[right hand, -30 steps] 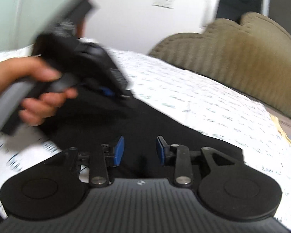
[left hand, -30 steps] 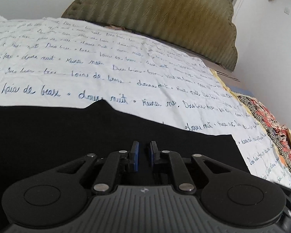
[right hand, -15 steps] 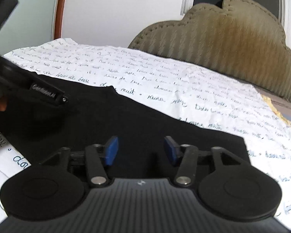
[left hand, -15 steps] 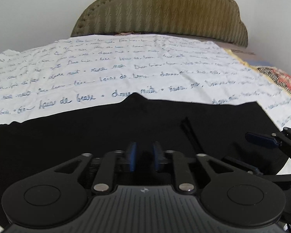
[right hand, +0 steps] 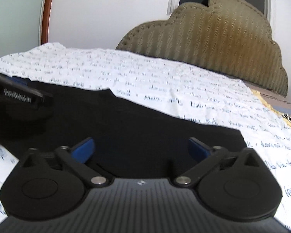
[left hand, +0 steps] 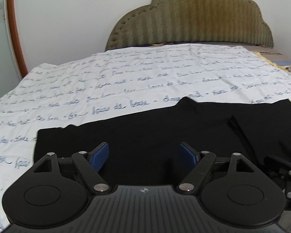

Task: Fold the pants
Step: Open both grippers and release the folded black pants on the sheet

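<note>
A white sheet printed with blue handwriting covered the bed, an olive padded headboard against the white wall at upper frame. The black pants lay flat across the lower middle, long axis left to right. The left gripper and right gripper hovered over them, jaws spread wide, empty.

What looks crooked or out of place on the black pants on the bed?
Not much. The black pants lie flat on the white sheet, but their far edge has a small raised peak, and a thin dark strand, maybe a drawstring, lies loose across the fabric. Both grippers are open above the pants.
</note>
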Motion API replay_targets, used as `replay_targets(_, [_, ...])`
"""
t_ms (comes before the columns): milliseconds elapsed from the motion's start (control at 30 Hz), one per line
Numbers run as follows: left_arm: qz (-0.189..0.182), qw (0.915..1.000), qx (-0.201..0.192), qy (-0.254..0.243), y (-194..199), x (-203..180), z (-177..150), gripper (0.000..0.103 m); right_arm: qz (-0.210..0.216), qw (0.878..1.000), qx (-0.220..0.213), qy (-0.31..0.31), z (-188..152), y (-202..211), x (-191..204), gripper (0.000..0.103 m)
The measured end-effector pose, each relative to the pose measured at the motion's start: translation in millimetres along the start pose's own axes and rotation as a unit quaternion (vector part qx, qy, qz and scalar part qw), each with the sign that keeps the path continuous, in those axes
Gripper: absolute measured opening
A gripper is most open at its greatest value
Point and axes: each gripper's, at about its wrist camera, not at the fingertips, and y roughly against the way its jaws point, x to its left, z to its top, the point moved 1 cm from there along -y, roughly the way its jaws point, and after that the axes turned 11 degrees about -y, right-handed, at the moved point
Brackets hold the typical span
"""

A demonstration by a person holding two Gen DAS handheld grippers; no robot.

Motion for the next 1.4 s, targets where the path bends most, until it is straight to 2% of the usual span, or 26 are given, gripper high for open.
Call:
replay_targets(133, [0.015, 0.9998, 0.009, -0.002, 3.3, 5.4, -6.9, 0.080, -0.002, 1.000, 0.007, -0.019, 9.8, 1.1, 13.7, 0.103])
replay_targets(200, [0.019, 0.9997, 0.012, 0.002, 4.3, 9.1, -10.7, 0.085, -0.003, 0.999, 0.014, -0.036, 11.3, 1.9, 15.1, 0.103])
replay_targets(267, [0.023, 0.9996, 0.015, 0.008, 6.6, 12.6, -14.5, 0.086, -0.006, 0.999, 0.021, -0.049, 10.5, 3.3, 15.7, 0.103])
replay_targets(700, [0.024, 0.9989, 0.030, 0.025, 23.1, 24.4, -32.8, 0.086, -0.029, 0.997, 0.024, -0.060, 1.3, 24.6, 24.3, 0.103])
replay_targets(1167, [0.010, 0.9990, 0.017, 0.040, 40.4, 29.8, -50.8, 0.089, -0.036, 0.997, 0.017, -0.062, -11.7, 47.3, 33.8, 0.103])
replay_targets(1400, [0.004, 0.9989, 0.005, 0.046, 47.5, 32.7, -58.1, 0.089, -0.016, 0.996, 0.020, -0.089, -23.2, 46.3, 28.4, 0.103])
